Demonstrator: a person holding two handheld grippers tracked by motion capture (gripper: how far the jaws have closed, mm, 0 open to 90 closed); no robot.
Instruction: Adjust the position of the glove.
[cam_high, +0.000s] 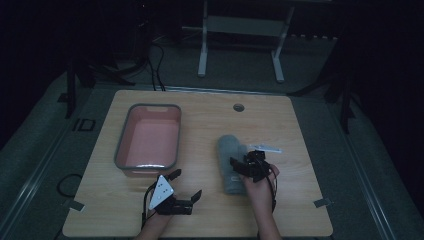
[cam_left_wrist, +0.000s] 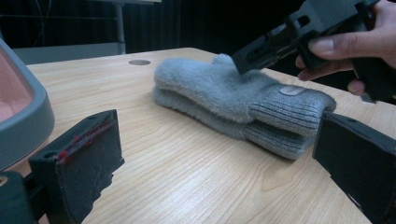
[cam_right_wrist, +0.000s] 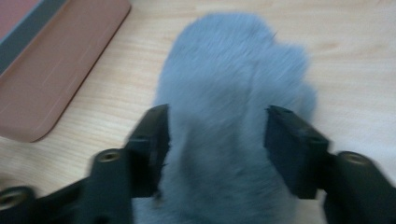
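A pair of fluffy grey mittens (cam_high: 228, 167) lies stacked on the wooden table (cam_high: 295, 130), right of centre, ribbed cuffs toward the near edge. My right gripper (cam_high: 243, 162) hovers low over the mittens (cam_right_wrist: 233, 79) with its jaws apart, astride the fluffy upper part; the pads do not squeeze it. In the left gripper view the mittens (cam_left_wrist: 233, 100) lie ahead, and a hand (cam_left_wrist: 345, 46) holds the right gripper just above them. My left gripper (cam_high: 188, 183) rests near the front edge, open, with bare table between its jaws.
A pink basin with a grey rim (cam_high: 118, 150) stands on the left half of the table, close to my left gripper; nothing shows inside it. A round cable hole (cam_high: 238, 107) sits near the far edge. White frame legs (cam_high: 202, 55) stand on the floor beyond.
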